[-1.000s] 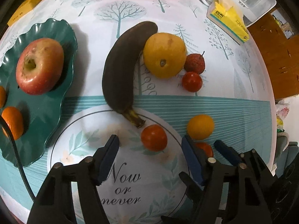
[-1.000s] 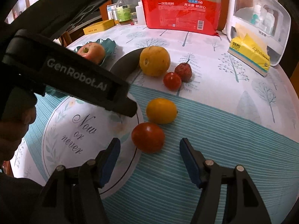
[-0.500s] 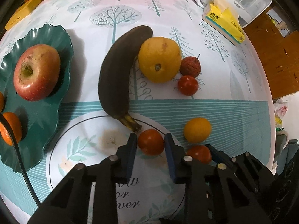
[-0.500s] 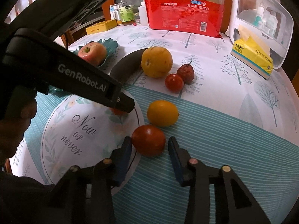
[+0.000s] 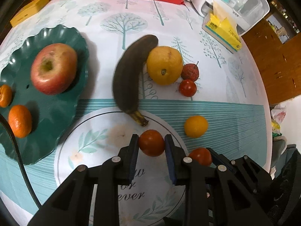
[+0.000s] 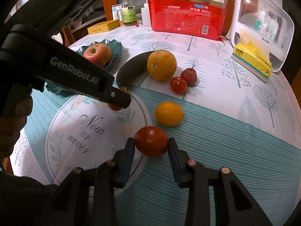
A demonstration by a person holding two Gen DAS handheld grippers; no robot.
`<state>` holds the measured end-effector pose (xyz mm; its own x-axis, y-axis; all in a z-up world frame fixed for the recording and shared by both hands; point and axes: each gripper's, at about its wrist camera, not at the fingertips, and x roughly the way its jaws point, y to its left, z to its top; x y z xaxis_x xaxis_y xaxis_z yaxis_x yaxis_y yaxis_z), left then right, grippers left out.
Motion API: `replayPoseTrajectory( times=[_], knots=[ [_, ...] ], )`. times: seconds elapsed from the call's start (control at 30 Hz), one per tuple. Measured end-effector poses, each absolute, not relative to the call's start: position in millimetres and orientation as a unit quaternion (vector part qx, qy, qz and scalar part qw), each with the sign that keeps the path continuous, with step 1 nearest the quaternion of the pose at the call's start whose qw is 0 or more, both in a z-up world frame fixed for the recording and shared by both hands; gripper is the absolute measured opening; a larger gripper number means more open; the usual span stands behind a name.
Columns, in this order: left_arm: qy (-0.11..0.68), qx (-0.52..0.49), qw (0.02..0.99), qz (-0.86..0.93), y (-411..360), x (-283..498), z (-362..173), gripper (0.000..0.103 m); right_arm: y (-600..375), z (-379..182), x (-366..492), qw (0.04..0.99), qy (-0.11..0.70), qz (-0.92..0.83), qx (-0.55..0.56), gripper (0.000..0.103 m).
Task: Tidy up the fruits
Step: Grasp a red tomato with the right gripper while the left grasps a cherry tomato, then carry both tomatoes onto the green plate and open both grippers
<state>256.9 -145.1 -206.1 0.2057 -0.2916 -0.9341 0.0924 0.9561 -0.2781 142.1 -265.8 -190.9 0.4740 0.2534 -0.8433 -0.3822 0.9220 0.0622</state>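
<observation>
My left gripper [image 5: 151,146] is shut on a red tomato [image 5: 151,142] and holds it over the table. My right gripper [image 6: 151,146] is shut on a second red tomato [image 6: 151,141], which also shows in the left wrist view [image 5: 200,156]. A green wavy plate [image 5: 56,101] at the left holds an apple [image 5: 53,68] and two small oranges [image 5: 19,121]. On the cloth lie a dark banana [image 5: 129,79], a big yellow fruit [image 5: 164,65], a lychee [image 5: 190,72], a small tomato [image 5: 187,88] and a small yellow-orange fruit [image 5: 195,126].
A yellow tissue pack [image 6: 252,59] and a white box [image 6: 263,26] stand at the back right. A red package of cups [image 6: 186,17], bottles [image 6: 128,9] and a yellow tin [image 6: 102,27] line the far edge. The table edge runs along the right.
Both grippers moved forward and closed, each on its own tomato. The left tomato now sits a little higher and further from the cloth print.
</observation>
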Motion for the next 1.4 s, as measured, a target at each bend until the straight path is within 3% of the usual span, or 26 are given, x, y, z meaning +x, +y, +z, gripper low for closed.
replayPoseTrajectory(
  times=[0.57,1.4],
  knots=[
    [0.602,-0.132,0.784,-0.081,-55,219,-183,0.026,-215,-179,121,0.848,0.48,0.208,-0.088,0.036],
    [0.61,-0.091,0.785,-0.06,102,223,-172,0.026,-95,-166,141,0.862,0.478,0.163,-0.05,0.036]
  ],
)
